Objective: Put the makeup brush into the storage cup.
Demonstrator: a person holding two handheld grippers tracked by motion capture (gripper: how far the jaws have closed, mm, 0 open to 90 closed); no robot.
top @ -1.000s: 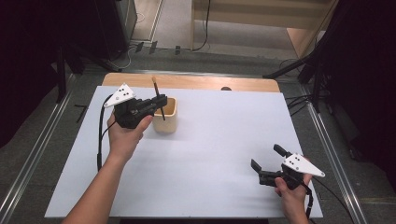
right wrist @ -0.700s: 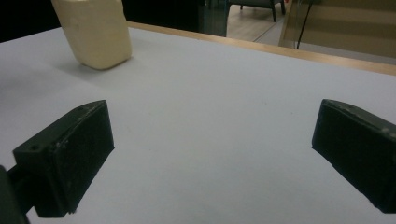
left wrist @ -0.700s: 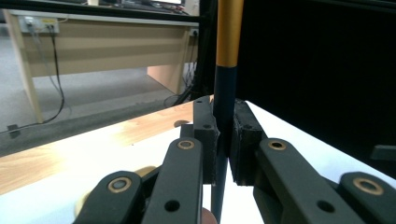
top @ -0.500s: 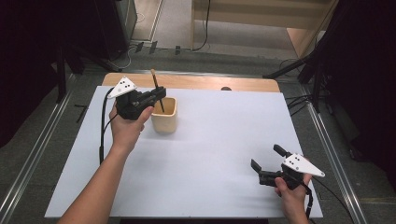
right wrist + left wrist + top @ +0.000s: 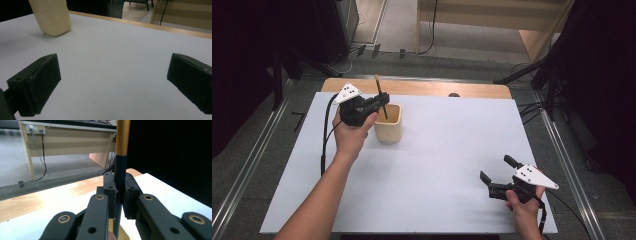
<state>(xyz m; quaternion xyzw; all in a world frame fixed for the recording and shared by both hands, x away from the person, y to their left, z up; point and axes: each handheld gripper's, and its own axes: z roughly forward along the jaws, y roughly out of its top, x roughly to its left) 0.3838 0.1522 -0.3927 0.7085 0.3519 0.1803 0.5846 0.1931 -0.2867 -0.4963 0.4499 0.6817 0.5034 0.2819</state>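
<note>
A cream cup [image 5: 388, 122] stands on the white table top [image 5: 447, 145], toward its far left. My left gripper [image 5: 382, 101] hovers at the cup's near-left rim, shut on a thin stick with a dark lower shaft and a gold upper part [image 5: 379, 90]. The stick [image 5: 121, 160] rises upright between the jaws, and its lower end dips into the cup. My right gripper [image 5: 497, 174] rests low at the table's front right, open, with nothing between its fingers [image 5: 37, 82]. The cup [image 5: 51, 16] shows far off in the right gripper view.
A wooden strip [image 5: 422, 89] runs along the table's far edge, with a small dark knob [image 5: 454, 94] on it. Metal rails [image 5: 562, 150] flank the table on both sides. A wooden desk [image 5: 65, 141] with hanging cables stands beyond.
My left gripper has lifted a little and shifted toward the far side with the stick, which has come more upright over the cup. The right gripper has stayed in place.
</note>
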